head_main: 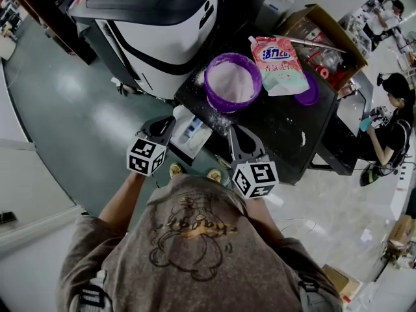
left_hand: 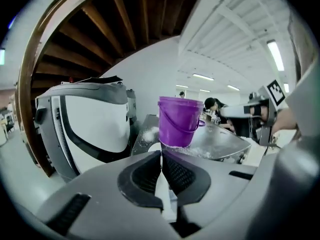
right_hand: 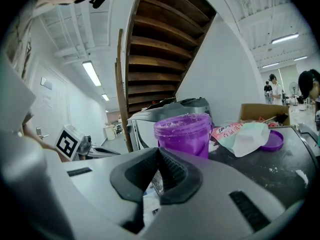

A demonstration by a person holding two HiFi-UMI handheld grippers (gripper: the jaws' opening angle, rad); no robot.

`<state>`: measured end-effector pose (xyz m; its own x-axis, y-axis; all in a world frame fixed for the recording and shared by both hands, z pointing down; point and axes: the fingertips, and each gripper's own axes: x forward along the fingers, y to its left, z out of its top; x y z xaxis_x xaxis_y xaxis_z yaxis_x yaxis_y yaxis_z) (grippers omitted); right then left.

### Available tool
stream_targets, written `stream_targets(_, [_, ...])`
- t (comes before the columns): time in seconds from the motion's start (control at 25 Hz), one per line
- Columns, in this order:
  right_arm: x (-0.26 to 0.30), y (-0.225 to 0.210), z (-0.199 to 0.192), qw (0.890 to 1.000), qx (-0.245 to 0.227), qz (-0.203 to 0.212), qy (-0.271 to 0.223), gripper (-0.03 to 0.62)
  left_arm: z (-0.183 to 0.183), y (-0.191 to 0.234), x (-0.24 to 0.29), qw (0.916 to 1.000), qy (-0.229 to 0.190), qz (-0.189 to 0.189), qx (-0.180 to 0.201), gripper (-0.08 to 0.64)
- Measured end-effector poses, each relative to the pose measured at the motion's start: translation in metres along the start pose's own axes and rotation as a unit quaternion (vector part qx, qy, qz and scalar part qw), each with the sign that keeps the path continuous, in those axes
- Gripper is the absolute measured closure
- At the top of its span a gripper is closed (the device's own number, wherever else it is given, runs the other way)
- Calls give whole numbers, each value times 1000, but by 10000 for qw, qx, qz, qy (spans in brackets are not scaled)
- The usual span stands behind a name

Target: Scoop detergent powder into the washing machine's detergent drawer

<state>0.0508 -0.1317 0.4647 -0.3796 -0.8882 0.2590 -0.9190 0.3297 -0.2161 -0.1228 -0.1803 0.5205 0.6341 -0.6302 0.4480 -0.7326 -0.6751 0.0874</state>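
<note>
Head view: I am holding both tools low at centre frame, over the near edge of the black table (head_main: 279, 135). The left gripper (head_main: 162, 126) is clenched, pads meeting at the tips, with nothing clamped that I can make out. The right gripper (head_main: 238, 136) is closed the same way and is also carrying nothing.

The detergent drawer (head_main: 192, 134) is lying between the two tools, just left of centre. The purple bucket (head_main: 233, 83) is standing above it in the frame, uncovered and showing pale powder inside. Its lid (head_main: 309, 91) is lying to the right, beside the detergent bag (head_main: 279, 64). The washing machine (head_main: 156, 38) is filling the upper left.

Progress, my judgement: the bucket is open and loose powder is dusting the table round it, but no scoop is showing in any view. I cannot tell whether the drawer is holding powder, so I am counting the scooping as not confirmed.

View differences: only the head view is showing the drawer whole. Each gripper view is giving the jaw state plainly, with just a pale sliver under the pads. The right gripper view is showing the bag and lid at right, which the left gripper view is missing.
</note>
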Motion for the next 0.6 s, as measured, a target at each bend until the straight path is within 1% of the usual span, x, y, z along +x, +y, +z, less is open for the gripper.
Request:
stream_targets(0.12, [-1,0,0,10000,-7,-15,-15,592,14,2,-8,9992,-240,-15,-329,537])
stream_targets(0.28, [-1,-2,3,10000,-14,-48,-49,592,35,4,-15,9973,-501,1,-530,537])
stream_targets(0.4, [-2,-4,8,9999,-40,-80,-92,592,52,2,-20,9964,-659,-3,-532,537])
stream_targets(0.6, [-6,-8,17,9997,-63,-159,-190,592,80,-1,-29,9947,-950,5,-383,537])
